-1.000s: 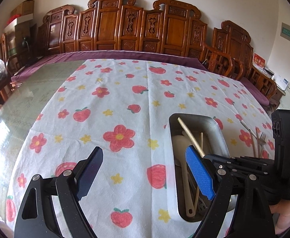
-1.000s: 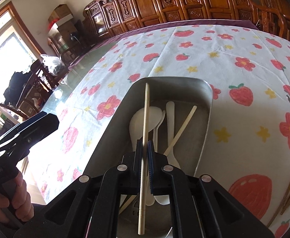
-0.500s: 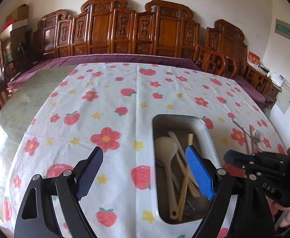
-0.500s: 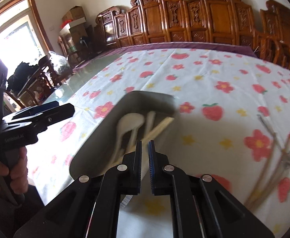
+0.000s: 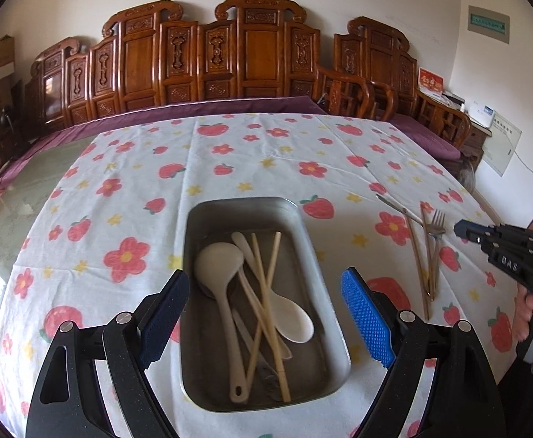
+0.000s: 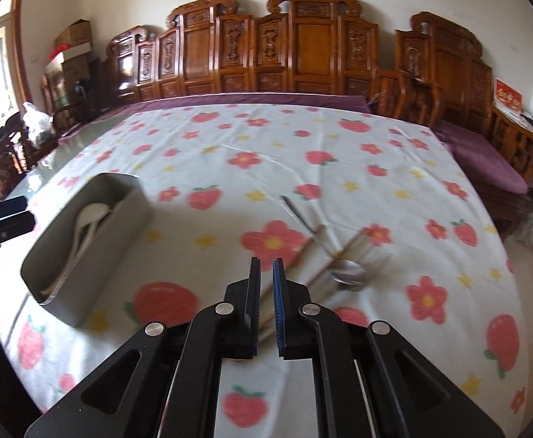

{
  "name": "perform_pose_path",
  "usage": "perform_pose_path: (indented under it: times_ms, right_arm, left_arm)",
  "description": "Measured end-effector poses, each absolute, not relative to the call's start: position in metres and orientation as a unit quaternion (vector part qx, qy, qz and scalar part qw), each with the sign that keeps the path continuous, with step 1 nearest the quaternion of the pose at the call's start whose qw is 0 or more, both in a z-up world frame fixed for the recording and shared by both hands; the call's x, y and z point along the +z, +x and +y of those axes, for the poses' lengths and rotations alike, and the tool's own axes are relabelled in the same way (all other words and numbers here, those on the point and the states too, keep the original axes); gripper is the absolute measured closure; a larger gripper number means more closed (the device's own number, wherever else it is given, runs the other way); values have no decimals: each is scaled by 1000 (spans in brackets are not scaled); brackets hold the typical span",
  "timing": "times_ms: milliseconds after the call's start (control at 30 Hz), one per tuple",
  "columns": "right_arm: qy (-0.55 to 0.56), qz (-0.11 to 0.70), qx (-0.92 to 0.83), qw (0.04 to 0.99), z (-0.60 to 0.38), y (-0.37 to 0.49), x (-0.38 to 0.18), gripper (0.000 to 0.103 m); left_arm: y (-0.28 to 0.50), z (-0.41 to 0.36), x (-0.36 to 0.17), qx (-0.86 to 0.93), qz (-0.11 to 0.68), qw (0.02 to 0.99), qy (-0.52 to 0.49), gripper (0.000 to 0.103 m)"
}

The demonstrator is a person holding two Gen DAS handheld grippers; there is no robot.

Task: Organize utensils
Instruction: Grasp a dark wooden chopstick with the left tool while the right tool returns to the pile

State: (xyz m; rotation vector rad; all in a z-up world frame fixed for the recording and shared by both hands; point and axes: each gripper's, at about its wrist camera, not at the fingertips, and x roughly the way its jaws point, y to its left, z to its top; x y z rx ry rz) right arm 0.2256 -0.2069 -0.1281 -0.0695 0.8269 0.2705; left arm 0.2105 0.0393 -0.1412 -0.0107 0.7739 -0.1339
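A metal tray (image 5: 310,241) sits on the strawberry-print tablecloth; it also shows in the right wrist view (image 6: 120,233). It holds white spoons (image 5: 215,266) and wooden chopsticks (image 5: 270,292). To its right lie loose chopsticks (image 5: 417,255), a fork (image 5: 437,221) and a metal spoon (image 6: 346,275). My left gripper (image 5: 262,314) is open and empty, its fingers on either side of the tray's near part. My right gripper (image 6: 265,303) is nearly shut with nothing between its pads, just above the near ends of the loose chopsticks (image 6: 302,259).
Carved wooden chairs (image 5: 251,54) line the far side of the table, with more at the right (image 6: 448,84). A purple cushion bench (image 6: 485,157) runs behind the cloth. Bare glass tabletop (image 5: 22,197) shows at the left.
My right gripper let the chopstick go into the tray, then swung right to the loose utensils. My left gripper shifted so the tray lies between its fingers.
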Motion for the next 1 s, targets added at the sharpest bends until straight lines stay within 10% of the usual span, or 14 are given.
perform_pose_path:
  times_ms: [600, 1000]
  right_arm:
    - [24, 424, 92, 901, -255, 230, -164, 84]
    - [40, 421, 85, 902, -266, 231, -162, 84]
  left_arm:
    - [215, -56, -161, -128, 406, 903, 56, 21]
    - [249, -125, -202, -181, 455, 870, 59, 47]
